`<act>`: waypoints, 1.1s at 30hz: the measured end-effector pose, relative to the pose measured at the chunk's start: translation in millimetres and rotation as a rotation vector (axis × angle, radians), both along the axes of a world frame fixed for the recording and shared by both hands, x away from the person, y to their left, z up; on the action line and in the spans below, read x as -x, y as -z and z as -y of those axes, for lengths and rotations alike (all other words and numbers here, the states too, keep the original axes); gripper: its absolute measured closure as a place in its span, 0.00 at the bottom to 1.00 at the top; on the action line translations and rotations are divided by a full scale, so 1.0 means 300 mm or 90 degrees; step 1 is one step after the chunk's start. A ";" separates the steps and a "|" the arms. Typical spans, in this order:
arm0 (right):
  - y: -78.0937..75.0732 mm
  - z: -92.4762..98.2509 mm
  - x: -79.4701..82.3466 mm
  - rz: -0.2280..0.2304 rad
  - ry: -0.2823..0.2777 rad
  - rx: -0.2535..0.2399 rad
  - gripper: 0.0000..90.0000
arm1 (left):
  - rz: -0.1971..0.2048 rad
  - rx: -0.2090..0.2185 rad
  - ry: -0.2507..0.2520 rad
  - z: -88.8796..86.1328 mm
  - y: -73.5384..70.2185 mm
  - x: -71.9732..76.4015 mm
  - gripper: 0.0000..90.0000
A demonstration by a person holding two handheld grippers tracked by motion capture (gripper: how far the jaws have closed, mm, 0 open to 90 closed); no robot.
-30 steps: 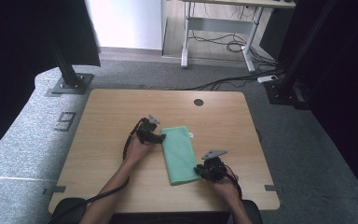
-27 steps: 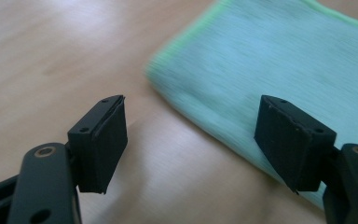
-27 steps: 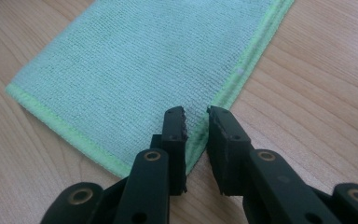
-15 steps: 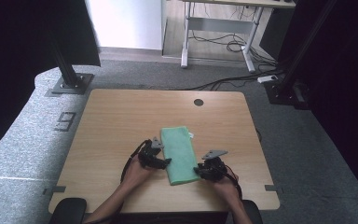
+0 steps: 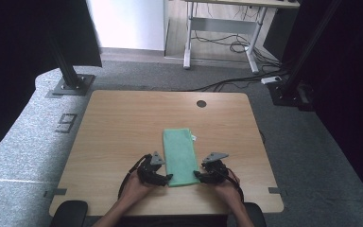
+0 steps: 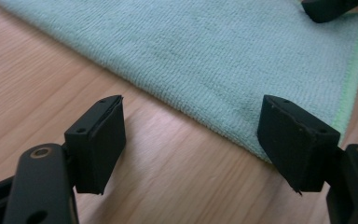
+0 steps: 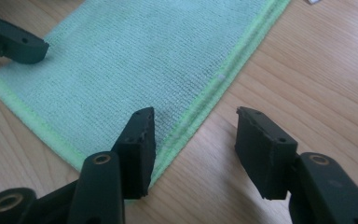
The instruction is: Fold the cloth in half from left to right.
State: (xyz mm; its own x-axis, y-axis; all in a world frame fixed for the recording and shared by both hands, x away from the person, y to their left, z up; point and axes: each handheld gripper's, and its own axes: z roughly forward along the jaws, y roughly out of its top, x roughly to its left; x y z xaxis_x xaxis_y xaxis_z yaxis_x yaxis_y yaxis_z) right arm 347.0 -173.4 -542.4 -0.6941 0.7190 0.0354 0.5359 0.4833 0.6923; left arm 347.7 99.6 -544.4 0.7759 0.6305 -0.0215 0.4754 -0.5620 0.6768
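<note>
A wooden table [image 5: 123,123] stands on grey carpet [image 5: 23,146]; a white desk frame [image 5: 217,33] with loose cables [image 5: 227,45] stands behind.

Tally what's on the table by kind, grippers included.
Green folded cloth: 1
Handheld grippers: 2, the left gripper and the right gripper, both open at the cloth's near corners
Total: 3
</note>
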 end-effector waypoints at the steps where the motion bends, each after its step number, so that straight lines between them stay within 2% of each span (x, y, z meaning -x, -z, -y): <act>1: 0.001 -0.006 -0.001 0.001 -0.002 0.000 0.51 | 0.000 0.000 -0.003 -0.009 0.000 -0.003 0.26; 9: 0.011 -0.080 -0.030 0.016 0.006 -0.008 0.42 | 0.004 -0.003 -0.036 -0.087 -0.002 -0.050 0.25; 18: 0.016 -0.152 -0.105 0.025 0.015 -0.013 0.39 | 0.002 0.001 -0.060 -0.156 0.001 -0.118 0.23; 24: 0.019 -0.160 -0.125 0.028 0.016 -0.016 0.38 | 0.011 0.015 -0.055 -0.168 0.011 -0.129 0.20; 33: 0.015 -0.165 -0.118 0.025 0.019 -0.013 0.41 | 0.011 0.014 -0.063 -0.170 0.011 -0.138 0.19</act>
